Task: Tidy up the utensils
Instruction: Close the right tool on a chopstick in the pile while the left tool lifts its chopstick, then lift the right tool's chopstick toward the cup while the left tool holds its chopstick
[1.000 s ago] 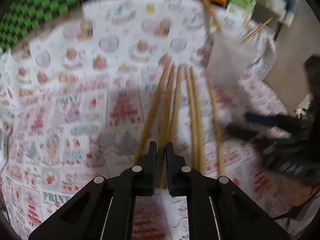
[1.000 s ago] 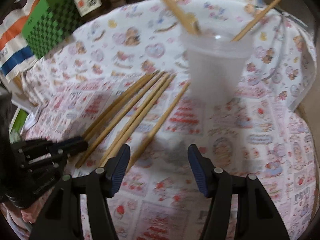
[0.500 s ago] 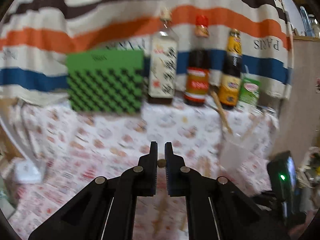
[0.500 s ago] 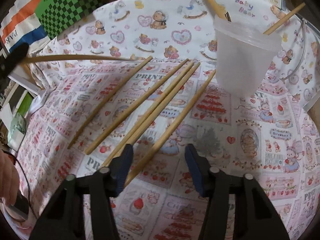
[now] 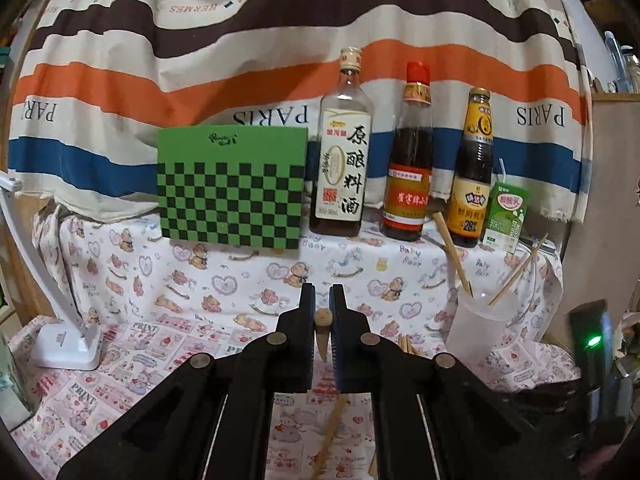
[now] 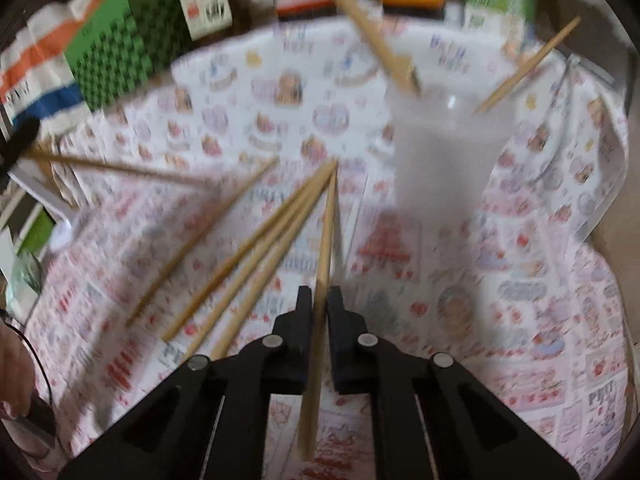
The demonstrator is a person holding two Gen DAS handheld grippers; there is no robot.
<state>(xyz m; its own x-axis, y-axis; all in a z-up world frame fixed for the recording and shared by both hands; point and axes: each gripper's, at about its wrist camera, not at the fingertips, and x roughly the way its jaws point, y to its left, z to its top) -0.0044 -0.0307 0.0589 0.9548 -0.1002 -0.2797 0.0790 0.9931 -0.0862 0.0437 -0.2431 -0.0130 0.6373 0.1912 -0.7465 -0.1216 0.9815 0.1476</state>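
Wooden chopstick [image 6: 322, 280] just clamped in right gripper [image 6: 319, 300], left gripper [image 5: 322, 300] pinching another round stick [image 5: 322, 330], frosted cup [image 6: 448, 152]

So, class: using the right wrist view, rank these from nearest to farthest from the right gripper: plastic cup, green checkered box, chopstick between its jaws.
1. chopstick, clamped in the right gripper.
2. plastic cup, ahead, to the right.
3. green checkered box, far back left.

chopsticks [image 6: 256, 256] left of cup [image 6: 444, 160], bottles [image 5: 408, 160] behind
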